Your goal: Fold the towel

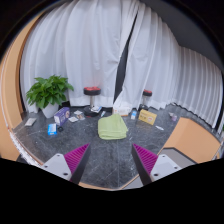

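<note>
A light green towel (pixel 112 127) lies folded in a rough rectangle on the dark grey tabletop (pixel 110 155), well beyond my fingers. My gripper (pixel 111 158) is open, its two magenta pads (pixel 76 158) wide apart with only bare tabletop between them. It holds nothing. The towel sits ahead of the gap between the fingers, not touching them.
A potted green plant (pixel 48 93) stands at the far left. Small boxes and items (pixel 60 120) lie near it. A white bag (pixel 122 103) and a tan box (pixel 148 116) sit beyond the towel. Two stools (pixel 93 92) and white curtains (pixel 100 45) are behind.
</note>
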`<state>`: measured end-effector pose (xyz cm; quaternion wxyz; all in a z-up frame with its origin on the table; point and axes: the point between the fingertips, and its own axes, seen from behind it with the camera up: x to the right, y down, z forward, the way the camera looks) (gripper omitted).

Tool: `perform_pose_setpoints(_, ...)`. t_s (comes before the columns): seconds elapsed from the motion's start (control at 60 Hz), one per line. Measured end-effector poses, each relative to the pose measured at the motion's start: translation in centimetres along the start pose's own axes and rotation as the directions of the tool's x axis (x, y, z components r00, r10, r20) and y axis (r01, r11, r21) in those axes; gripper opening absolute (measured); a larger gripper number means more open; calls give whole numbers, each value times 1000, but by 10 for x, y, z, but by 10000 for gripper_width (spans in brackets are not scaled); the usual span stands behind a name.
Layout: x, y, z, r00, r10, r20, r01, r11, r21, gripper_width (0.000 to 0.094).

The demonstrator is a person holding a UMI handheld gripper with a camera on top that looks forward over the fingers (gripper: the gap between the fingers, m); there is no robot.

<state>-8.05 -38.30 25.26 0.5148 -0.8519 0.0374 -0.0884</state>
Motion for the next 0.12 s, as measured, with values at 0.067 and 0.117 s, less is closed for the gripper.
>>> perform_pose_setpoints(0.067,-3,6,-15,1000,12,-8,-12,1000,2,851)
perform_pose_setpoints(0.117,-4,7,-23,1000,17,-11,-17,1000,5,852)
